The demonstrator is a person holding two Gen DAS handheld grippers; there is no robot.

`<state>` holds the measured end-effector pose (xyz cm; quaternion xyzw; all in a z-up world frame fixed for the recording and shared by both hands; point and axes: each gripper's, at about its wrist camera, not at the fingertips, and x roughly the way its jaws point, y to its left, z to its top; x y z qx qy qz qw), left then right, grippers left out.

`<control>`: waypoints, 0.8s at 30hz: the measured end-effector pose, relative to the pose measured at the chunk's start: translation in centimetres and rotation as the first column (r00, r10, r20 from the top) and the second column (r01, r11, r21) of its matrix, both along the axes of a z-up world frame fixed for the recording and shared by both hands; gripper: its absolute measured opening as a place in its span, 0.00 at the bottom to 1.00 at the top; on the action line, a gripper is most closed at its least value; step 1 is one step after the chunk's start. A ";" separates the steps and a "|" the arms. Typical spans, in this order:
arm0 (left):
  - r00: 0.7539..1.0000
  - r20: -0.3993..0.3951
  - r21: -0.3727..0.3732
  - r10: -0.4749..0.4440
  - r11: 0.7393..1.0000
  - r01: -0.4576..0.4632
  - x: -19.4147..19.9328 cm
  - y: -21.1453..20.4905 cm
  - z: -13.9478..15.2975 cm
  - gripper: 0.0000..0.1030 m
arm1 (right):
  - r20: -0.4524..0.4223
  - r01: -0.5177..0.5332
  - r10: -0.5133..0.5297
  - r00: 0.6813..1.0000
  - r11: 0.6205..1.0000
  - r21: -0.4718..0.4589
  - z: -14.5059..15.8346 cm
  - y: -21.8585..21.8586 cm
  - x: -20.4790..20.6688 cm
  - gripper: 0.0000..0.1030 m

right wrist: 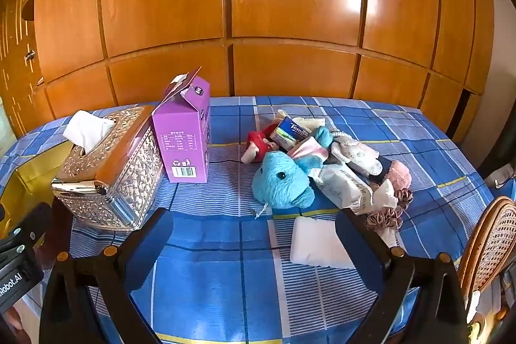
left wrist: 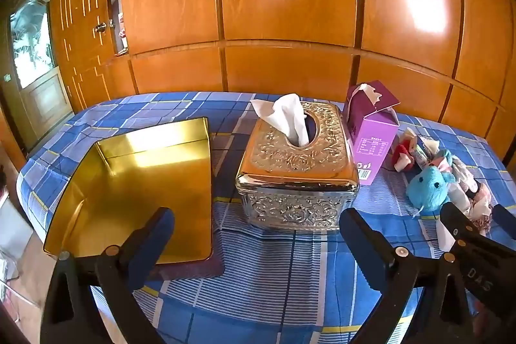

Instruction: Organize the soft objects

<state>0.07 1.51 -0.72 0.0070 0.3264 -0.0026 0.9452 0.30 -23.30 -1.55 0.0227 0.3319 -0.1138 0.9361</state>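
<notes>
A heap of soft things lies on the blue checked tablecloth: a blue plush toy, a red plush, a Tempo tissue pack, a pink fluffy piece, a mauve scrunchie and crumpled white wrappers. A flat white pad rests in front of the heap. My right gripper hovers open just short of the pad and holds nothing. My left gripper is open and empty in front of the silver tissue box. The blue plush shows at the right in the left wrist view.
An open gold tin lies left of the tissue box. A purple carton stands between the tissue box and the heap. Wooden wardrobe doors rise behind the table. A rattan chair back stands at the near right edge.
</notes>
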 end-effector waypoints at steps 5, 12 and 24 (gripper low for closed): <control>1.000 -0.008 0.001 0.003 1.000 -0.003 0.2 -0.1 0.0 1.00 | -0.005 0.003 -0.003 1.000 1.000 0.001 -0.2 -0.1 0.2 0.99; 1.000 -0.013 0.006 0.003 1.000 -0.003 0.2 -0.1 -0.1 1.00 | -0.008 0.000 0.000 1.000 1.000 0.004 -0.3 -0.1 0.2 0.99; 1.000 -0.015 0.007 0.003 1.000 -0.003 0.2 -0.2 -0.1 1.00 | -0.012 -0.001 0.001 1.000 1.000 0.007 -0.4 -0.1 0.2 0.99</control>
